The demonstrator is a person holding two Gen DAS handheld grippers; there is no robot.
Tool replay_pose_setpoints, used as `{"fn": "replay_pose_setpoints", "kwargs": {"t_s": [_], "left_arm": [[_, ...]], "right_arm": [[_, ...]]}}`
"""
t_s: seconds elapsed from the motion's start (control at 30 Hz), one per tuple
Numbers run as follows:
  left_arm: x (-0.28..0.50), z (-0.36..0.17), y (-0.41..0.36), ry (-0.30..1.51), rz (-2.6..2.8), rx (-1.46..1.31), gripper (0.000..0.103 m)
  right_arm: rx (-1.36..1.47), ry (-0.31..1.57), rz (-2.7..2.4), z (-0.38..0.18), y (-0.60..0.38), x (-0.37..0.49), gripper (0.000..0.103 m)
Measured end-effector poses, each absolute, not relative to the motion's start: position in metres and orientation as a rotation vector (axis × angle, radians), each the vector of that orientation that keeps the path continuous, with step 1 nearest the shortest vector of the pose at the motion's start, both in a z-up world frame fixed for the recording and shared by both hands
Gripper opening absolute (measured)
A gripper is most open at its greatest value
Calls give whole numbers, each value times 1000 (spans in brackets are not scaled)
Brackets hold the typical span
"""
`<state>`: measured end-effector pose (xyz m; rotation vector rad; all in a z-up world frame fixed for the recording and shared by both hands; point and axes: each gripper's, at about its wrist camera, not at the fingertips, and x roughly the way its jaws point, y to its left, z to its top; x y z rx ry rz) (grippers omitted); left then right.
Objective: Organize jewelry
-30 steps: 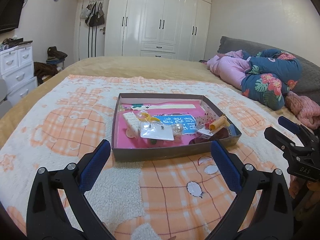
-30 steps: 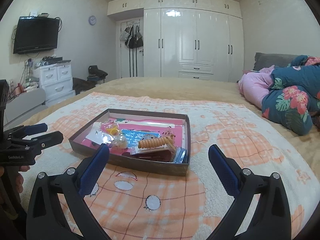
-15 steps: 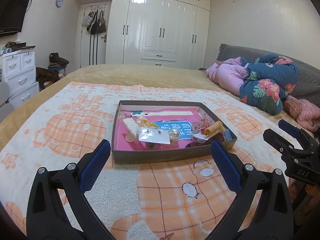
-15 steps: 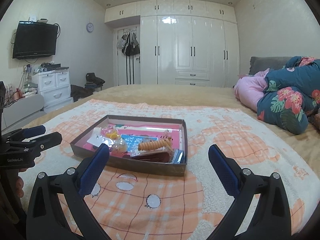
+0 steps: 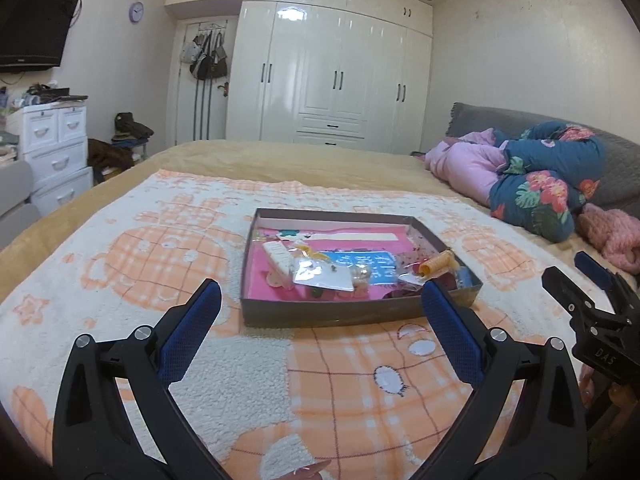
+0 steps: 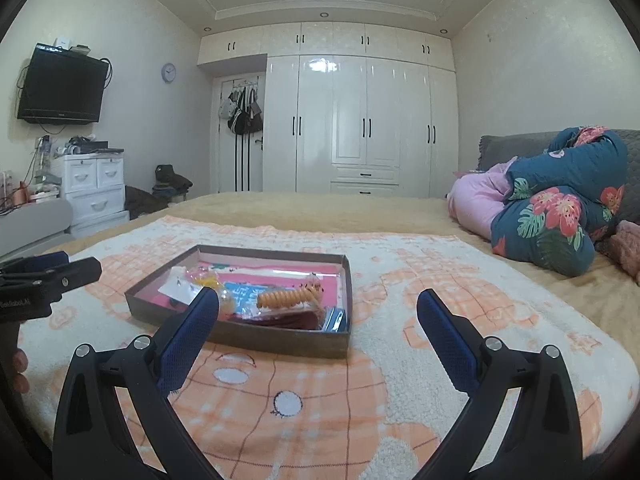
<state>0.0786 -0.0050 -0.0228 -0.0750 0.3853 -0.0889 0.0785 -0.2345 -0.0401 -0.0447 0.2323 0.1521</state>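
Note:
A shallow brown box with a pink floor rests on the orange-and-white blanket. Inside lie a clear bag with earrings, a white hair clip, a blue card and an orange coiled hair tie. My left gripper hangs open just short of the box's near wall, nothing between its fingers. My right gripper is open too, near the box's front right corner. Each gripper shows at the edge of the other's view: the right gripper, the left gripper.
The blanket covers a wide bed. A rolled floral quilt and pink bedding lie at the right. White wardrobes, a white drawer unit and a wall TV stand beyond.
Both cameras have tilted upward and drawn back a little, so the box sits lower and farther in each view. Both grippers have stayed open and the box's contents have not moved.

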Motion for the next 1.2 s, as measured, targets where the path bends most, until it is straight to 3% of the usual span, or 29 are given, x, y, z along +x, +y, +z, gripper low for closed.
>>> {"fn": "replay_pose_setpoints", "kwargs": {"t_s": [1.2], "left_arm": [[81,-27,-4,404,-63,-70,92]], "right_arm": [[-51,233,159,-43,-229,78,97]]}}
